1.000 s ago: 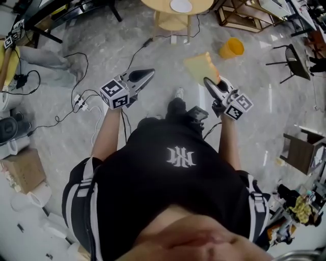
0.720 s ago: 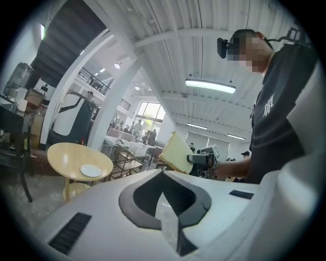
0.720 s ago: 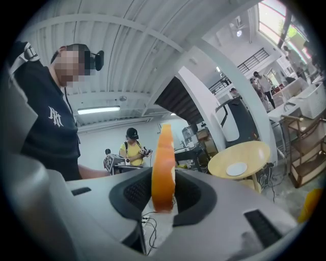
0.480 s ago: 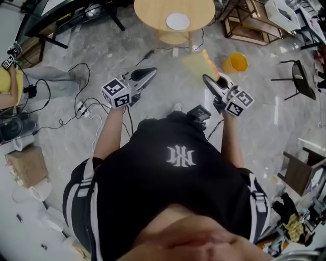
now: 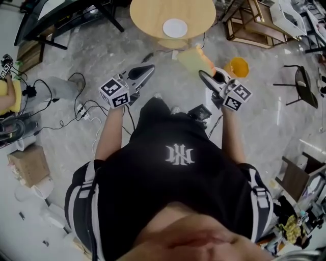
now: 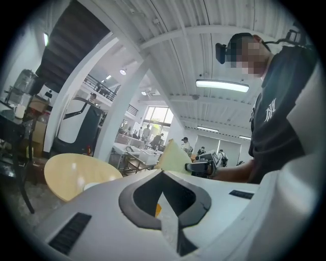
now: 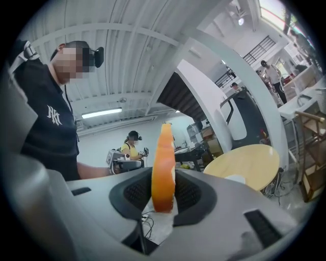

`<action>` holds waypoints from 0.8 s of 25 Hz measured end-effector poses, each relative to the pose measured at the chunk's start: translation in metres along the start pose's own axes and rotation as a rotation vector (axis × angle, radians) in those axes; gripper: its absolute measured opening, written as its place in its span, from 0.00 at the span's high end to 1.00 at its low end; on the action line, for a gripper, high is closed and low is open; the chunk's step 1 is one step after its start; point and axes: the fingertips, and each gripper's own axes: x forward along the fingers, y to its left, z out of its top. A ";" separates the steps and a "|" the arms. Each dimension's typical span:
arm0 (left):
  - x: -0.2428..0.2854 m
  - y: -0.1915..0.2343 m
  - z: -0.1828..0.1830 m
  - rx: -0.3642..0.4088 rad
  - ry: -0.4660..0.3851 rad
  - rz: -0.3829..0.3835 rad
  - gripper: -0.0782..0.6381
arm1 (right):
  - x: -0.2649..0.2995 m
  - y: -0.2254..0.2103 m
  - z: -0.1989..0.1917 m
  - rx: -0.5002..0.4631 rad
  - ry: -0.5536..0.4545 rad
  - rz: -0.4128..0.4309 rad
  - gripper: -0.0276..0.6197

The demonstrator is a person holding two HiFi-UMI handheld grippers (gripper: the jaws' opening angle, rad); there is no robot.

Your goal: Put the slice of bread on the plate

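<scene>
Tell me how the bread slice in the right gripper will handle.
Probably stiff: the bread slice stands upright between the fingers of the right gripper without drooping. Likely light, since a pinch at one edge carries it. Its smooth, even orange rim hints at a toy, which might slide on the plate.

The slice of bread (image 5: 190,60) is shown pale yellow with an orange crust. Beyond the grey right gripper (image 5: 202,75), marked in black-and-white squares, a white plate (image 5: 174,28) is seen on a pale wooden table (image 5: 147,15).
</scene>
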 end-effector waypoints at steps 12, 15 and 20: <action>0.053 0.133 0.020 -0.053 0.001 -0.060 0.87 | 0.083 -0.099 0.037 0.033 0.038 -0.053 0.81; 0.070 0.175 0.037 -0.046 0.000 -0.080 0.87 | 0.110 -0.126 0.055 0.033 0.062 -0.062 0.81; 0.092 0.229 0.044 -0.066 0.012 -0.121 0.87 | 0.140 -0.159 0.063 0.075 0.101 -0.106 0.81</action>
